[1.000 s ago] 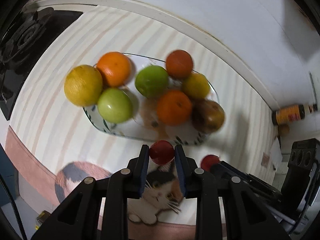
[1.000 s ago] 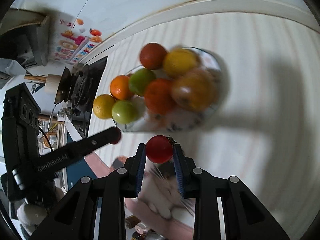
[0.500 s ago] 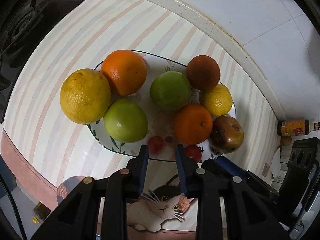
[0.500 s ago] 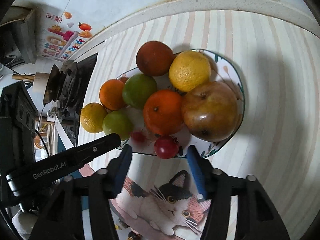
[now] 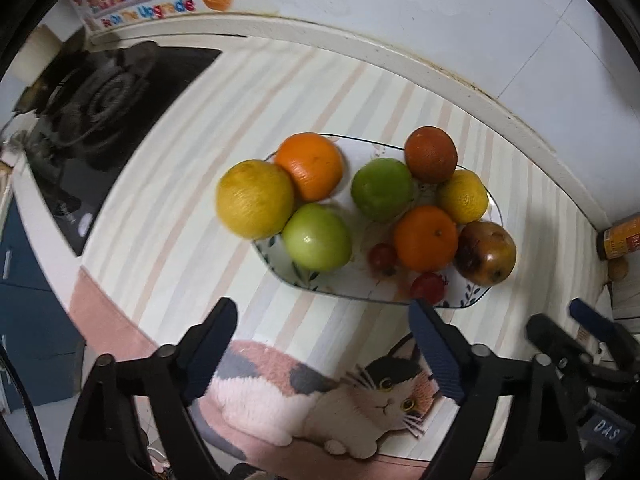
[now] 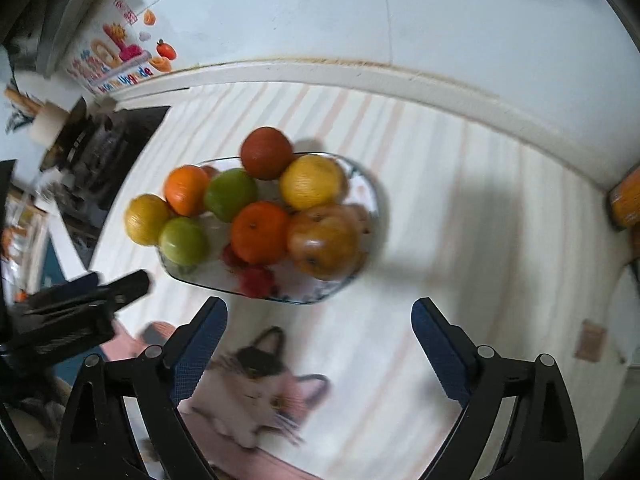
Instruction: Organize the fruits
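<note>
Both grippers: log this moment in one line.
left gripper: opening, empty | right gripper: opening, empty | two small red fruits: on plate

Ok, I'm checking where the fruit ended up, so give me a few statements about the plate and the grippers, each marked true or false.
1. Two small red fruits lie on the plate. True.
2. The left gripper grips a red fruit. False: its jaws are opening and nothing is between them.
3. Two green fruits sit among the fruit on the plate. True.
4. The plate stands on the stove. False: it stands on the striped mat, beside the stove.
5. The right gripper is empty. True; its jaws are opening.
</note>
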`<action>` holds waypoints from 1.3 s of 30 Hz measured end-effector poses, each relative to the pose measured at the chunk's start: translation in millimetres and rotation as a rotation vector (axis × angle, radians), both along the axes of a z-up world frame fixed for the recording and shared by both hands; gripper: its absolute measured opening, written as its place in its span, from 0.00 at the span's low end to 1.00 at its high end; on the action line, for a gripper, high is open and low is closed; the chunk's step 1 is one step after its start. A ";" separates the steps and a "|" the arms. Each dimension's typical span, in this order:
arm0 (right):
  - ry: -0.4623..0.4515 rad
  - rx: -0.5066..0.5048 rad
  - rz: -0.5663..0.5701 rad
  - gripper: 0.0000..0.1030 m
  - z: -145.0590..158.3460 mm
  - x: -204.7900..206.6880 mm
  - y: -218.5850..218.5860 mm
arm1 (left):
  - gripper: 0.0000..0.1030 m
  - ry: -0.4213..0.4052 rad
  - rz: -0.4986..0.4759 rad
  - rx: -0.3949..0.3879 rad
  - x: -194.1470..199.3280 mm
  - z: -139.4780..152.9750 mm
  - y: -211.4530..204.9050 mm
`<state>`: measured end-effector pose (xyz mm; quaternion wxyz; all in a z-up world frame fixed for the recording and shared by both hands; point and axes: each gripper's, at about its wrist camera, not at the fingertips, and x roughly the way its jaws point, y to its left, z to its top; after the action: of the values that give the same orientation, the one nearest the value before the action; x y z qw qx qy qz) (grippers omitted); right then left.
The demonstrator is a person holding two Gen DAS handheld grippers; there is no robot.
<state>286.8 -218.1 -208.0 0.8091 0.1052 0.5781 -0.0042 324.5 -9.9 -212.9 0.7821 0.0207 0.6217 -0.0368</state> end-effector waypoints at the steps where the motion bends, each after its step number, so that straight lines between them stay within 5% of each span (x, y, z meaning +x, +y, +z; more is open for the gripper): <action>1: -0.004 -0.025 0.002 0.95 2.2 -2.8 -1.5 | 0.96 -0.020 0.008 0.019 -5.8 3.6 0.0; 6: -0.038 -0.100 0.015 0.96 13.9 -15.5 -12.1 | 0.97 -0.092 0.036 0.079 -24.5 17.8 -6.8; 20: -0.158 -0.070 0.108 0.96 81.8 -70.7 -19.0 | 0.97 -0.249 0.143 0.083 -90.6 88.3 -6.5; 39: -0.369 -0.071 0.069 0.97 214.0 -241.8 -0.1 | 0.97 -0.470 0.032 0.005 -238.1 208.7 5.4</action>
<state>45.0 -218.2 6.0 0.9043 0.0558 0.4226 0.0225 86.4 -4.4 -4.1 0.9058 0.0208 0.4229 -0.0172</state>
